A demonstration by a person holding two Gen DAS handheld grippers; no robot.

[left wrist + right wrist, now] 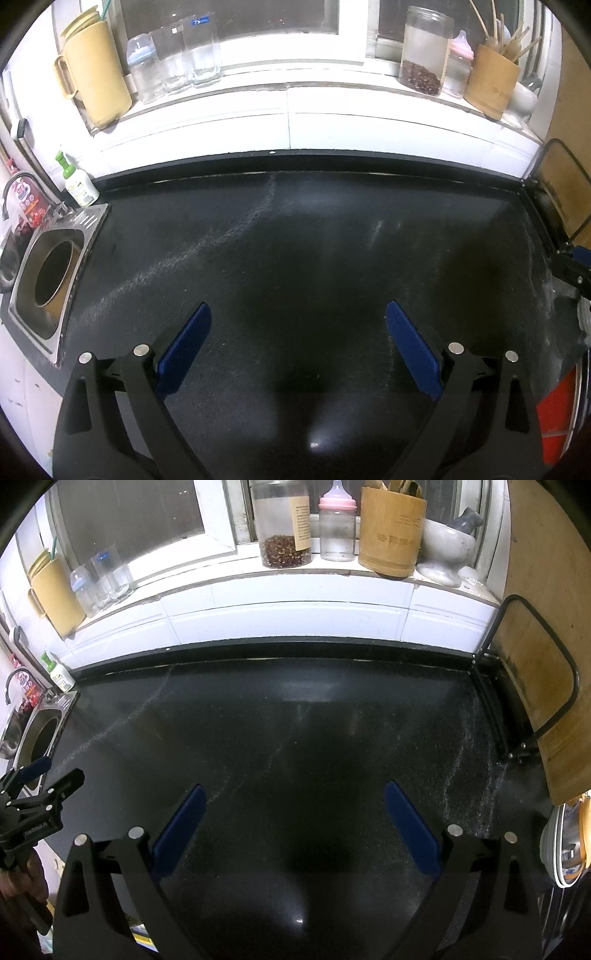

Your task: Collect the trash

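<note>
Left tool (pixel 298 345), right tool (pixel 294 825) both spread wide, ungripping, above black counter (pixel 295 720).

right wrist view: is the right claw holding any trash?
No. The right claw is open, its blue pads spread wide with only bare black countertop between them.

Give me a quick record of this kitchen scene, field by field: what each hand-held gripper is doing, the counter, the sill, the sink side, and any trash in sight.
left hand-held gripper: open, holding nothing, above the counter
right hand-held gripper: open, holding nothing
counter: dark, streaked, no loose item seen on it
windowsill: yellow pitcher, glasses, jar of dark beans, pink-capped baby bottle, bamboo utensil holder, mortar
left end: metal sink, soap bottle
right end: wooden board in a wire rack
trash: none visible in either view
</note>
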